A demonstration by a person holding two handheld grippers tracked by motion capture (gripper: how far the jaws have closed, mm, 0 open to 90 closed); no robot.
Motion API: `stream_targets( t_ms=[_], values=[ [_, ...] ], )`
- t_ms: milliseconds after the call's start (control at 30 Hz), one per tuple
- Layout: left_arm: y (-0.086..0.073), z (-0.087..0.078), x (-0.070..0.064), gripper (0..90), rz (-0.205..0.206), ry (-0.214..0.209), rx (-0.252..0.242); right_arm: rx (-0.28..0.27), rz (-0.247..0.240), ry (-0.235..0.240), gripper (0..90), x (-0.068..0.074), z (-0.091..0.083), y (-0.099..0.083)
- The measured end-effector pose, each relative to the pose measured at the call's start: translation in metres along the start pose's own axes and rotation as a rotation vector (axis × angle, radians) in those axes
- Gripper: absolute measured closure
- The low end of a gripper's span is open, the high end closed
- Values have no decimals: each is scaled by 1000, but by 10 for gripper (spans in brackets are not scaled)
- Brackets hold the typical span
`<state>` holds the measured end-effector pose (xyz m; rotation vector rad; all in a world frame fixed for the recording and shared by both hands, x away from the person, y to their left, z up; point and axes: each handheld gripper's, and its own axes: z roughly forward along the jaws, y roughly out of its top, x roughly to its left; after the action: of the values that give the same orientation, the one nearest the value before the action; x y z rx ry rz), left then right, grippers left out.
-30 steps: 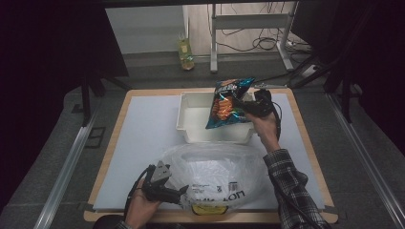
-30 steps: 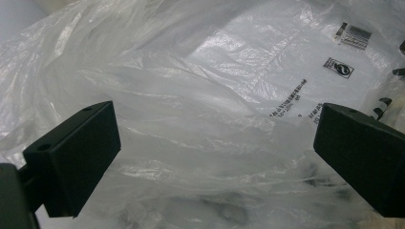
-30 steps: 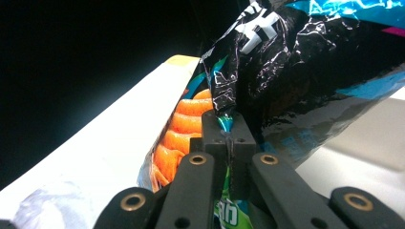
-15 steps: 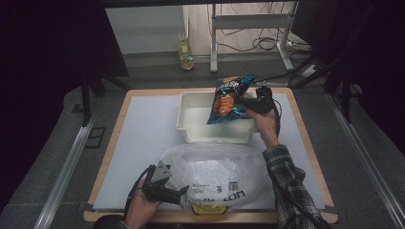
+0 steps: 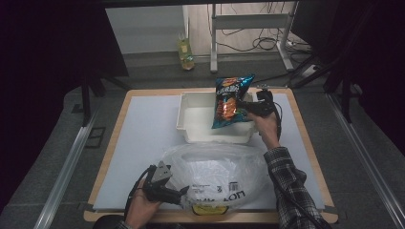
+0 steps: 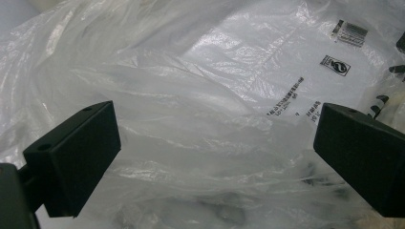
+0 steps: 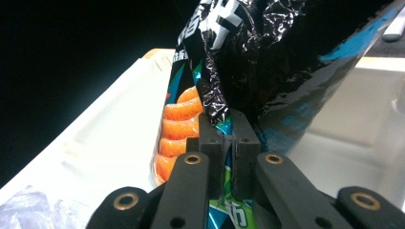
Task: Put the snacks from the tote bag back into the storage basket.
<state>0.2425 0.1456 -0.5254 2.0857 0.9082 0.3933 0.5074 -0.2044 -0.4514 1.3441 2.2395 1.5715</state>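
A blue and black chip bag (image 5: 229, 100) with orange chips printed on it hangs upright over the right part of the white bin (image 5: 191, 125). My right gripper (image 5: 244, 109) is shut on the bag's edge; in the right gripper view its jaws pinch the foil of the chip bag (image 7: 229, 95) at my right gripper (image 7: 228, 143). A large clear plastic bag (image 5: 215, 167) with black print lies at the table's front. At that bag's left front edge my left gripper (image 5: 184, 194) stands open; in the left gripper view the crinkled plastic bag (image 6: 215, 105) lies between its wide-apart jaws, my left gripper (image 6: 215, 162).
The bin rests on a white mat (image 5: 143, 138) covering a wooden table (image 5: 118, 109). A yellow object (image 5: 206, 208) shows under the plastic bag at the front edge. Beyond the table, on the floor, stand a bottle (image 5: 185, 52) and metal frame legs (image 5: 248, 33).
The chip bag and my right gripper have shifted slightly left and down over the bin. My left gripper has stayed at the plastic bag's edge.
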Motion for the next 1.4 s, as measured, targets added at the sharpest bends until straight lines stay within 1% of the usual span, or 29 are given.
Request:
stream_targets(
  t_ms=[133, 333, 533, 567, 633, 700, 767, 833, 967, 1033, 1067, 1167, 1233, 1333, 1400],
  values=[
    [0, 0, 0, 17, 2, -1, 1, 8, -5, -6, 848, 0, 1, -1],
    [0, 0, -1, 18, 5, -3, 3, 37, -14, -23, 830, 0, 2, -1],
    [0, 1, -1, 18, 6, -4, 5, 60, 0, -22, 819, 0, 6, -3],
    [0, 1, -1, 18, 6, -4, 5, 67, 8, -17, 818, 1, 7, -4],
    [0, 1, -1, 18, 6, -5, 5, 106, -2, -26, 812, 2, 12, -5],
    [0, 1, -1, 18, 6, -5, 5, 96, -14, -38, 813, 2, 13, -7],
    [0, 1, -1, 18, 6, -6, 5, 101, -11, -41, 807, 0, 12, -7],
    [0, 1, -1, 18, 7, -7, 6, 107, -19, -61, 798, -1, 10, -6],
    [0, 1, -1, 18, 11, -7, 10, 118, -36, -76, 785, -2, 9, -5],
    [0, 1, -1, 18, 11, -7, 9, 127, -38, -81, 763, -3, 9, -4],
    [0, 1, -1, 18, 10, -8, 8, 133, -38, -91, 751, -4, 9, -4],
    [0, 1, -1, 18, 10, -8, 10, 150, -59, -139, 728, -6, 9, -4],
    [0, 1, -1, 18, 10, -7, 9, 155, -57, -170, 717, -10, 8, -5],
    [0, 1, -1, 18, 9, -7, 9, 147, -44, -167, 712, -14, 6, -6],
    [0, 1, -1, 18, 9, -8, 9, 150, -51, -173, 702, -15, 6, -5]
  ],
)
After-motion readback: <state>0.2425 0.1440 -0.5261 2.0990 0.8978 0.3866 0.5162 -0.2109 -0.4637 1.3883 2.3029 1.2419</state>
